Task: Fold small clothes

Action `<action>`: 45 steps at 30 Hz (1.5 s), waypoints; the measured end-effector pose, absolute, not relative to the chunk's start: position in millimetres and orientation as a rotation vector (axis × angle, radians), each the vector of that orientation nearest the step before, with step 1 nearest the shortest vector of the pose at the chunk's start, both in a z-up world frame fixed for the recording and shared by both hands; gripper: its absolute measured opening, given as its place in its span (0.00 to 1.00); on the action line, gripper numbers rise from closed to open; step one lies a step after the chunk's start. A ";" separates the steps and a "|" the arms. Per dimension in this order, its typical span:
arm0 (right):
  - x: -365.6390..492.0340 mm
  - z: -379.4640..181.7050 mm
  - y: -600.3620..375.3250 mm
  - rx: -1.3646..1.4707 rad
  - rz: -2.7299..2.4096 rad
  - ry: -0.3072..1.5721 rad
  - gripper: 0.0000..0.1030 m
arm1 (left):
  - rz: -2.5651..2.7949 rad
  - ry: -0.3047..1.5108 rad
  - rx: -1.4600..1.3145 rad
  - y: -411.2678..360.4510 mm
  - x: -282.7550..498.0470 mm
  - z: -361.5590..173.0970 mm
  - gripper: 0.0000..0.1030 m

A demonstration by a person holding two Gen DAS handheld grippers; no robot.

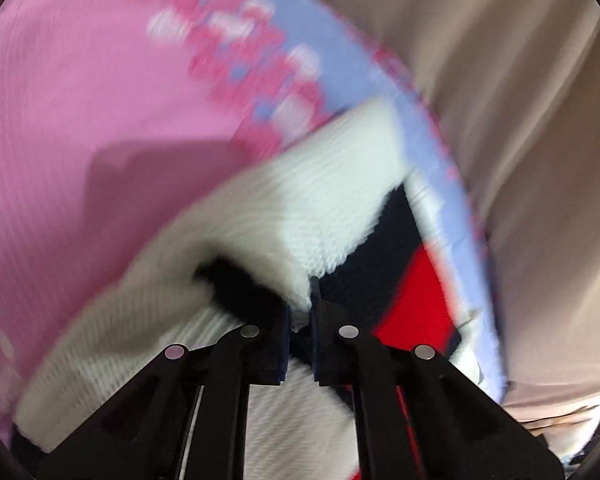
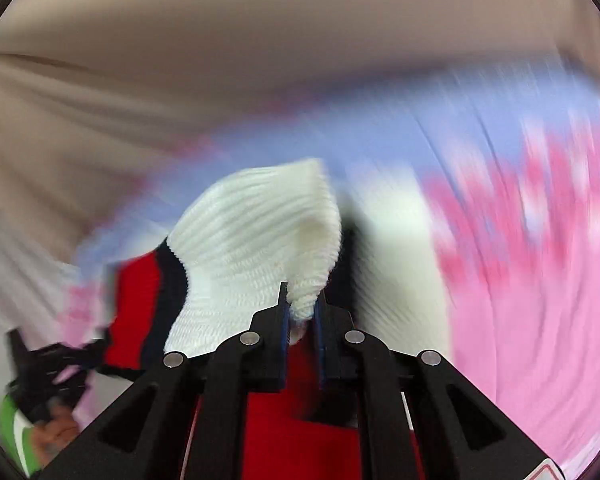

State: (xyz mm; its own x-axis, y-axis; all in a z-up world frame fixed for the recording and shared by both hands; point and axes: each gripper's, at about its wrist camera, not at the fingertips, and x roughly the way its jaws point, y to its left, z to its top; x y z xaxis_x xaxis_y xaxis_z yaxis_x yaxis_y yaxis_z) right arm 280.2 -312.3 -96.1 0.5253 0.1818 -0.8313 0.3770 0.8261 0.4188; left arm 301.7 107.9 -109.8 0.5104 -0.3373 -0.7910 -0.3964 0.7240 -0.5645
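White ribbed knit garment point(image 2: 252, 240), red and navy bands at one edge, lying on pink sheet point(image 1: 80, 120) with blue floral border. Left gripper point(image 1: 300, 316) pinching its white edge; right gripper point(image 2: 302, 308) clamping bunched white fold. Background blurring.

Knit garment point(image 1: 300, 216): lower centre of left wrist view, lying on patterned cloth point(image 1: 80, 100) that fills upper left. Plain sheet point(image 1: 520, 100): right side, beyond the cloth's edge. Left gripper point(image 2: 52, 364): lower left of right wrist view.
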 end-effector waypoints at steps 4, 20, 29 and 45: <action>266.6 -80.3 -315.2 0.700 -0.088 0.944 0.09 | 0.060 1.042 -0.760 109.8 296.3 -98.6 0.07; 265.5 -13.9 -275.8 0.444 -0.095 0.854 0.34 | 0.030 1.013 -0.745 124.9 291.1 -81.4 0.35; 432.7 -44.2 -98.8 0.120 0.367 1.075 0.51 | 0.017 1.120 -0.755 133.9 298.6 -106.6 0.12; 445.3 -41.4 -105.0 0.250 0.243 1.005 0.08 | -0.054 1.130 -0.574 126.0 300.4 -96.8 0.14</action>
State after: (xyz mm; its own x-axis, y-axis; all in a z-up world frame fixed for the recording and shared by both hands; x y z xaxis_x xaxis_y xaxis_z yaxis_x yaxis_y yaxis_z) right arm 445.3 -105.0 -41.4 0.5140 0.3145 -0.7981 -0.0856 0.9445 0.3170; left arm 300.4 126.0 -96.8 0.4414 -0.3232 -0.8370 -0.2425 0.8552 -0.4581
